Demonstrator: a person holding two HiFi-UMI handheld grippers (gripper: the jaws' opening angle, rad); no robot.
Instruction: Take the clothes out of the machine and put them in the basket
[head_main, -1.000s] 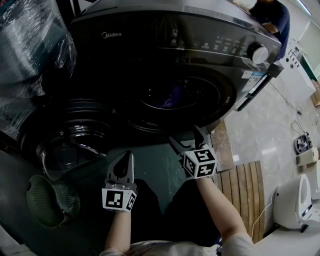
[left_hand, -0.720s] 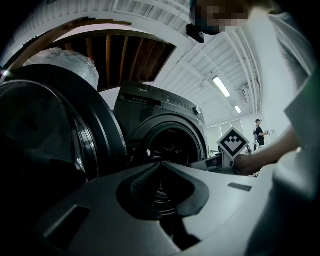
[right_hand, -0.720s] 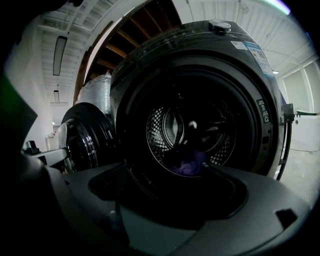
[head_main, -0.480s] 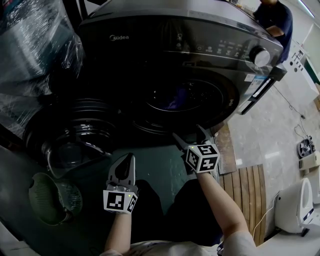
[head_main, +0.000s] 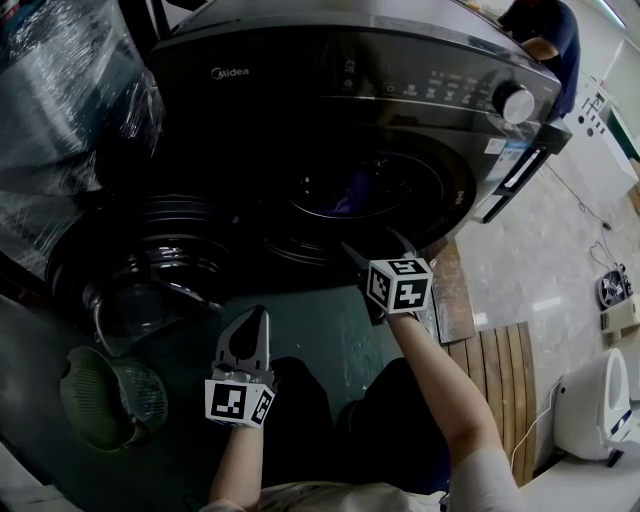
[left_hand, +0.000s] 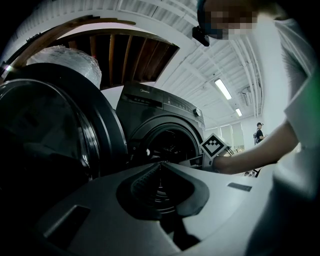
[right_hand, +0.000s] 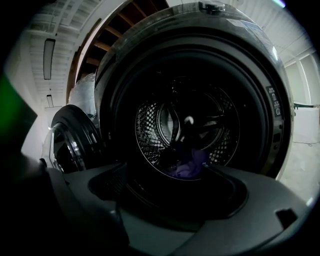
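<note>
The dark grey washing machine (head_main: 400, 90) stands with its round door (head_main: 150, 270) swung open to the left. A purple garment (head_main: 345, 203) lies low in the drum, also seen as purple cloth (right_hand: 187, 165) in the right gripper view. My right gripper (head_main: 378, 248) is open just in front of the drum mouth's lower rim, with nothing between its fingers. My left gripper (head_main: 250, 322) hangs lower, over the dark floor mat, shut and empty. The green basket (head_main: 100, 400) sits on the floor at the lower left, below the door.
A plastic-wrapped bulk (head_main: 70, 90) stands left of the machine. Wooden slats (head_main: 500, 370) and a white appliance (head_main: 590, 400) lie to the right. A person (head_main: 545, 40) stands behind the machine's right corner.
My right gripper has moved up and forward to the drum opening. The left gripper has stayed almost where it was.
</note>
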